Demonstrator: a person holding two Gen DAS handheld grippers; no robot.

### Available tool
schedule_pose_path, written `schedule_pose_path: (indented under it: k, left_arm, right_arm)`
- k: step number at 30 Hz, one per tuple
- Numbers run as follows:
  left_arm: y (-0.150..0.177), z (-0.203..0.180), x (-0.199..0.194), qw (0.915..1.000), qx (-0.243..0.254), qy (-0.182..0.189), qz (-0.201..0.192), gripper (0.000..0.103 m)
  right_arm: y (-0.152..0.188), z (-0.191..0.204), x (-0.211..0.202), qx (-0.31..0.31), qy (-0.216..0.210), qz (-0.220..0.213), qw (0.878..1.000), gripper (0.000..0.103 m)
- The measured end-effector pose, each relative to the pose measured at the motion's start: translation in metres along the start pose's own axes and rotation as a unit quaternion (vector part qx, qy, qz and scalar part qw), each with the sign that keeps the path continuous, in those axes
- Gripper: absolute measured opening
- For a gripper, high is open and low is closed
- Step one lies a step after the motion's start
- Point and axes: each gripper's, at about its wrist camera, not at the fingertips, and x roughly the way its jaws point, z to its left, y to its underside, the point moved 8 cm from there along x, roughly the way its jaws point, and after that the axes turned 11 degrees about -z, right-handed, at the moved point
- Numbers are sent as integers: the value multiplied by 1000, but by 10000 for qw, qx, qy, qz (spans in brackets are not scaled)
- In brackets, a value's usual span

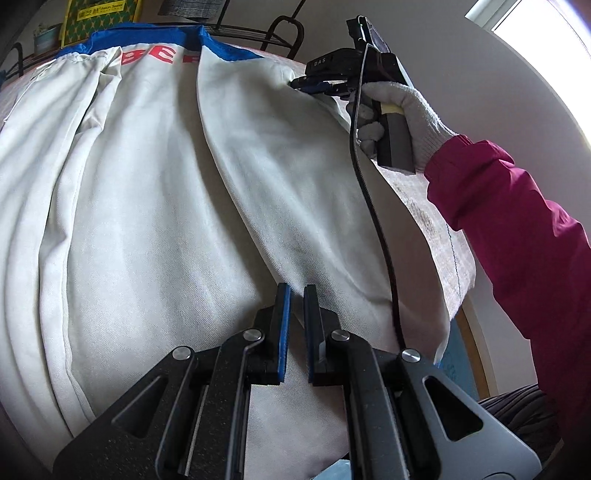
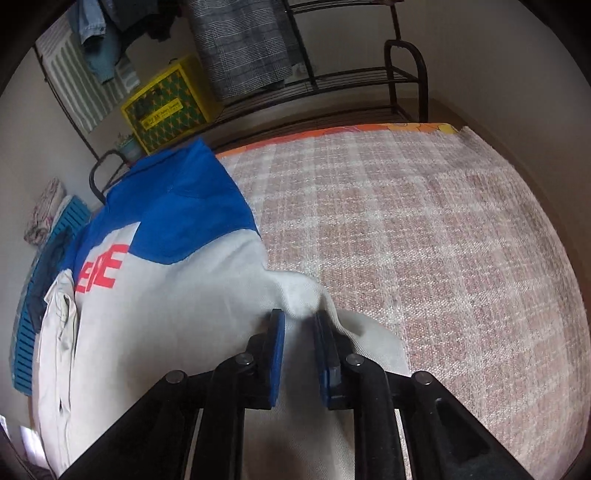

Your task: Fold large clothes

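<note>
We had the left gripper (image 1: 297,295) clamped on the floppy white jacket (image 1: 155,206) hem; right gripper (image 2: 299,317) pinching its edge fold

Lit by daylight from a blown-out window (image 1: 532,22) at upper right. Soft shadows in the folds of the white garment (image 1: 166,206). Strongly curved at the edges, with dark corners. Dimmer and slightly soft in the right wrist view.
</note>
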Motion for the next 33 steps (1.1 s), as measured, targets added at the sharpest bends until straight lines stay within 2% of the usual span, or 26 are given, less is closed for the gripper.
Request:
schedule_pose_path:
  k: [3,7,11,14,15,16,21,23,24,25,29,33]
  left_arm:
    - [1,3,-11,10000,-62,26,-32,3]
    - [-5,4,-32,9997,-105,28,-236,3]
    - [-7,0,-53,9992,17,67,-385,3]
    - [-6,-4,-72,9987,126,127,-482,3]
    - [-6,-6,-77,9985,162,163,-495,3]
    - [-4,-8,-82,9983,208,175,-507,3]
    - [8,-23,-93,9972,381,404,-494,3]
    - [14,-29,-94,9970,460,453,-427,3]
    - [17,-34,-92,9969,473,512,-376,3]
    - [19,-39,-89,9965,506,582,-316,3]
    - [32,-54,-76,9955,604,719,-109,3]
    - [48,-65,-55,9945,704,769,134,3]
  right_arm:
    - [-3,5,-16,-47,27,-74,10000,21]
    - [-9,22,-68,-25,-373,-394,9985,25]
    - [-9,42,-143,-230,-628,-759,9949,28]
    - [5,53,-205,-307,-718,-1042,9915,32]
    - [12,54,-226,-273,-738,-1142,9903,36]
    - [22,53,-245,-230,-763,-1207,9895,41]
    - [105,41,-318,-39,-764,-1098,9910,44]
    - [149,32,-332,77,-790,-917,9926,53]
    - [170,27,-336,142,-796,-838,9932,63]
    - [191,23,-338,207,-802,-737,9938,68]
    - [258,3,-327,445,-768,-195,9959,68]
    - [292,-12,-297,457,-756,303,9956,68]
